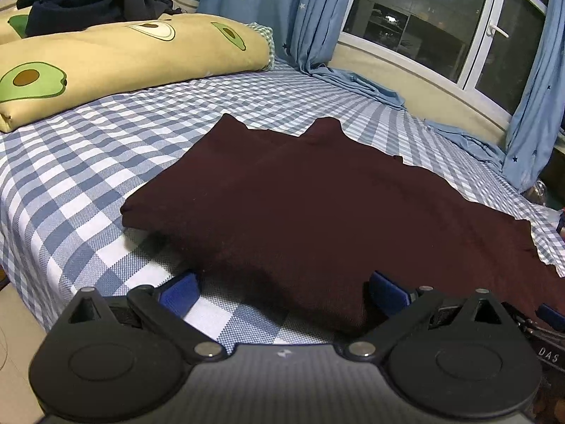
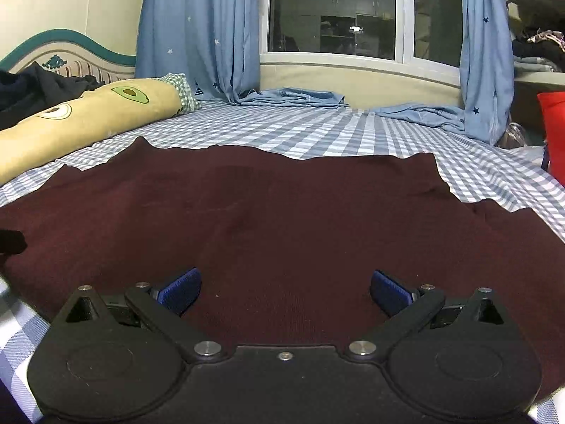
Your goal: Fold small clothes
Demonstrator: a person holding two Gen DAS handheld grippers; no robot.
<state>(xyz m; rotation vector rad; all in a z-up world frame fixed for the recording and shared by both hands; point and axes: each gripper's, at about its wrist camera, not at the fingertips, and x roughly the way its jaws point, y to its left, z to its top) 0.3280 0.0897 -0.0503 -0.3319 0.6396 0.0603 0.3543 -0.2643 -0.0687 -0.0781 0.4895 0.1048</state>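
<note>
**Desk:** What are we looking at, biggest thing first?

**Me:** The bed (image 2: 317, 130), checked blue-and-white sheet, with the dark maroon garment (image 2: 282, 212) spread across its near half. Behind it lie an avocado-print bolster (image 1: 123, 56) and the blue star curtains (image 2: 197, 35), pooled on the mattress under the window.

**Desk:** And your tools?

**Me:** I hold both spread wide, pinching nothing. My left gripper (image 1: 284, 291) sits at the garment's near corner, which bulges up between the blue pads (image 1: 180, 291). My right gripper (image 2: 286, 289) hovers over the flat middle of the cloth.

**Desk:** What could go wrong?

**Me:** Largest risk, I'd judge: the left side already looks doubled over, so closing there may catch only the top layer and drag the fold apart. Next, the right jaws stand over open fabric, not an edge; shutting there would likely bunch a ridge or nip the sheet beneath. Smaller still, uneven lifts between my two hands would skew the fold line. Least, the knit's wavy far hem (image 2: 353, 157) may curl under as it travels.
</note>
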